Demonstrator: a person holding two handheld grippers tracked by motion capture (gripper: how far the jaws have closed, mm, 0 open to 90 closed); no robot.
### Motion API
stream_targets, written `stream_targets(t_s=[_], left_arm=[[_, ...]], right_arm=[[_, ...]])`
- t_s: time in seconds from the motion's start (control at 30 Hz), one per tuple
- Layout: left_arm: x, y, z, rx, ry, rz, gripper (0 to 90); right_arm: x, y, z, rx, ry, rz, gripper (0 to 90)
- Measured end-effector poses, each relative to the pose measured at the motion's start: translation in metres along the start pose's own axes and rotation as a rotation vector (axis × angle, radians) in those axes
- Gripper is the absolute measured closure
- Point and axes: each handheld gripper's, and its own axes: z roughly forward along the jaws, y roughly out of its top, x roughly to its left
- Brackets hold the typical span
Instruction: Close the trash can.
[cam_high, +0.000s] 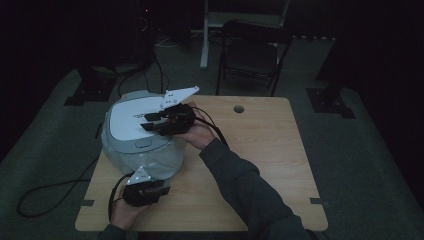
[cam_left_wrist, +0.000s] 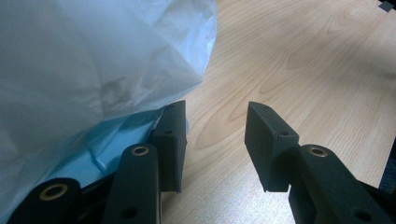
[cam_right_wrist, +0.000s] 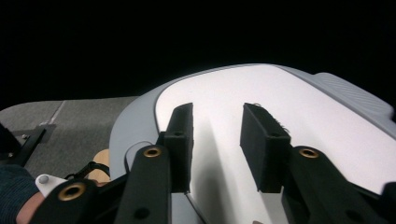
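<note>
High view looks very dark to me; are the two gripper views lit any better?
High view: dim all over, room black, only the table readable. Left gripper view: bright, plastic bag soft-focused. Right gripper view: white lid well lit, background black.

Cut off at the left and top edges of the left gripper view: the plastic bag (cam_left_wrist: 93, 60), its contents veiled behind cloudy film. Hidden behind the bag at 9 o'clock: the outer side of the left gripper's (cam_left_wrist: 215, 140) near jaw. Lost in darkness at 12 o'clock in the high view: most of the folding chair (cam_high: 250, 52) and the floor around it. Too small to read: the dark print on the white lid (cam_high: 131, 117). Cut off at 3 o'clock in the right gripper view: the lid's grey rim (cam_right_wrist: 355, 93). Covered by the right gripper (cam_high: 150, 122): part of the lid's top.
</note>
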Motion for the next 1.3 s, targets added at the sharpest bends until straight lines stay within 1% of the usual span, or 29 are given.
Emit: stream_targets(t_s=[0.2, 0.33, 0.53, 0.8, 0.97, 1.1, 1.23, 1.3], left_arm=[[0.000, 0.000, 0.001, 0.003, -0.002, 0.000, 59.7], [0.000, 0.000, 0.001, 0.003, -0.002, 0.000, 59.7], [0.000, 0.000, 0.002, 0.005, -0.004, 0.000, 59.7], [0.000, 0.000, 0.003, 0.006, -0.005, 0.005, 59.7], [0.000, 0.000, 0.003, 0.007, -0.006, 0.007, 59.7], [0.000, 0.000, 0.003, 0.007, -0.005, 0.009, 59.7], [0.000, 0.000, 0.003, 0.007, -0.005, 0.010, 59.7], [0.000, 0.000, 0.004, 0.009, -0.006, 0.011, 59.7]], right_arm=[[-0.003, -0.003, -0.012, -0.012, -0.037, 0.015, 55.7], [-0.004, -0.009, -0.019, -0.014, -0.050, 0.014, 53.7], [-0.008, -0.018, -0.030, -0.024, -0.070, 0.040, 52.7], [-0.013, -0.029, -0.042, -0.037, -0.101, 0.060, 52.1], [-0.015, -0.036, -0.050, -0.042, -0.132, 0.071, 51.1], [-0.017, -0.045, -0.057, -0.043, -0.169, 0.075, 50.1], [-0.022, -0.055, -0.064, -0.045, -0.194, 0.105, 50.1], [-0.024, -0.060, -0.067, -0.042, -0.207, 0.113, 50.1]])
